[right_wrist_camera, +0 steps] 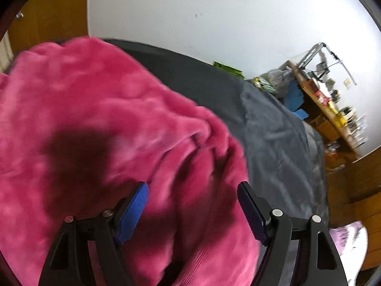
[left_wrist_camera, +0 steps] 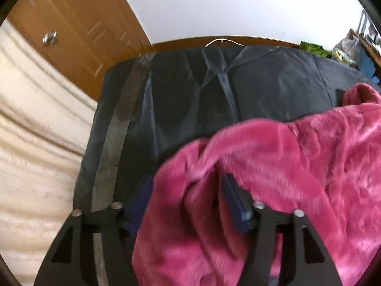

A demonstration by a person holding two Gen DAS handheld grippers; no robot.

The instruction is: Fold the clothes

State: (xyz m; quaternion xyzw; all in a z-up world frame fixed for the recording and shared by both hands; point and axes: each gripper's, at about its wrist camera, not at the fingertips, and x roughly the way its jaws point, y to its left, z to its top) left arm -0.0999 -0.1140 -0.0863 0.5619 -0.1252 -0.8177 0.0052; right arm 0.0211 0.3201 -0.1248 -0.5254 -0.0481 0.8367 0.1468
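A: Where was the garment at that point?

B: The pink fleece garment lay bunched on the dark sheet of the bed, with a ridge of it rising between the pads of the left gripper. That gripper stood released, its jaws spread, one blue pad on each side of the fold and neither pressing it.

A: And the other one?

B: The right gripper was also spread wide above the fleece, nothing clamped (its shadow fell across the cloth to the left).

A: So what could have gone wrong?

B: With neither gripper holding, I'd judge the thick pile could spring back and undo whatever fold was there. The fleece looked bulky, so a gripper closing might pinch several layers at once and drag the whole heap instead of one edge.

A: Anything else?

B: The near edge ran out of view below, so it may have hung off the bed; the slick sheet could let it slide.
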